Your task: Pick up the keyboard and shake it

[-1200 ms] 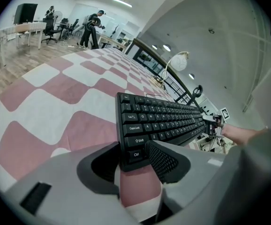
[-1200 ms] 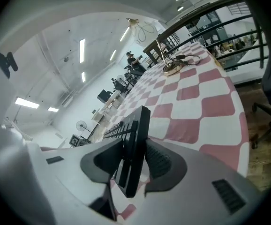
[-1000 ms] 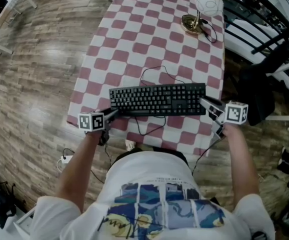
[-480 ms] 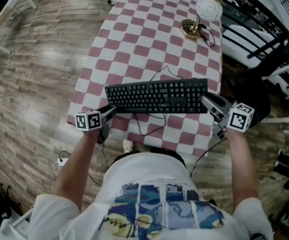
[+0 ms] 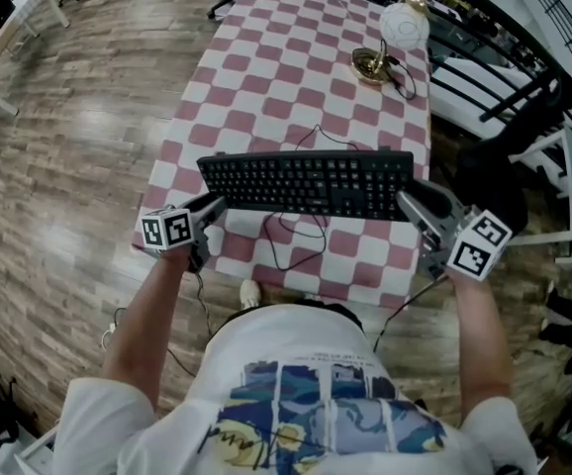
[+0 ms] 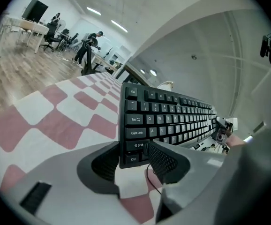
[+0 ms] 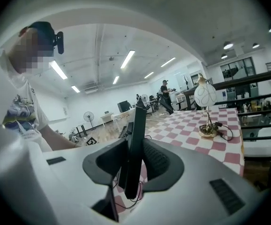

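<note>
A black keyboard [image 5: 306, 183] hangs above the checked table [image 5: 266, 77], held at both ends. My left gripper [image 5: 210, 206] is shut on its left end, the pads pressing by the Ctrl and Shift keys [image 6: 134, 149]. My right gripper [image 5: 412, 201] is shut on its right end, and in the right gripper view the keyboard [image 7: 134, 144] stands edge-on between the jaws. Its black cable [image 5: 296, 240] dangles in loops down to the tablecloth.
A brass lamp with a white globe shade [image 5: 390, 38] stands at the table's far right, its cord beside it. Black railings and white furniture [image 5: 524, 97] lie to the right. Wood floor [image 5: 58, 146] spreads to the left. Other people [image 6: 86, 48] work at distant desks.
Both grippers have raised the keyboard off the table and carried it farther from me. Its cable now hangs beneath it. The head view has shifted a little.
</note>
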Demonstrator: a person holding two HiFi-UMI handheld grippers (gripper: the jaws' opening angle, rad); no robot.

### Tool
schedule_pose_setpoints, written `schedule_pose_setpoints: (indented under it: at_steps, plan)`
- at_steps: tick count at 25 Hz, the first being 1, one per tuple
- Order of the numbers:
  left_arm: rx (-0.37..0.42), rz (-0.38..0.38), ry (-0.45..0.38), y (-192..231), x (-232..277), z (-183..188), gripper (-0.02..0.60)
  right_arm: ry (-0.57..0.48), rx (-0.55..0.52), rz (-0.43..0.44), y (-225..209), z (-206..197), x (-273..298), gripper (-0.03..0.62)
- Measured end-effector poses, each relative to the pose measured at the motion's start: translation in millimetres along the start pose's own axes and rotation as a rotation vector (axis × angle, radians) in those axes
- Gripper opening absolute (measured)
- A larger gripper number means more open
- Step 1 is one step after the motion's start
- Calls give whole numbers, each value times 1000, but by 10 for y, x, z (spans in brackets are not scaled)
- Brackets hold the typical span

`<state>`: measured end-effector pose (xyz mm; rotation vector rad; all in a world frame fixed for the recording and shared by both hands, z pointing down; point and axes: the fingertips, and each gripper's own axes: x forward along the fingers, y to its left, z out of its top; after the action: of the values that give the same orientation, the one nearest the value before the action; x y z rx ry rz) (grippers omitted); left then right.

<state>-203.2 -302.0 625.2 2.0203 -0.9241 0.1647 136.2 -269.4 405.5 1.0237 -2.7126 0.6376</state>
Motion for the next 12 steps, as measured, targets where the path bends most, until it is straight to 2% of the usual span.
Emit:
schedule_pose_setpoints:
  at_steps: [12]
  plan:
    - [115, -65, -97, -225, -80, 592, 181, -88, -290, -26, 527, 544, -180, 107]
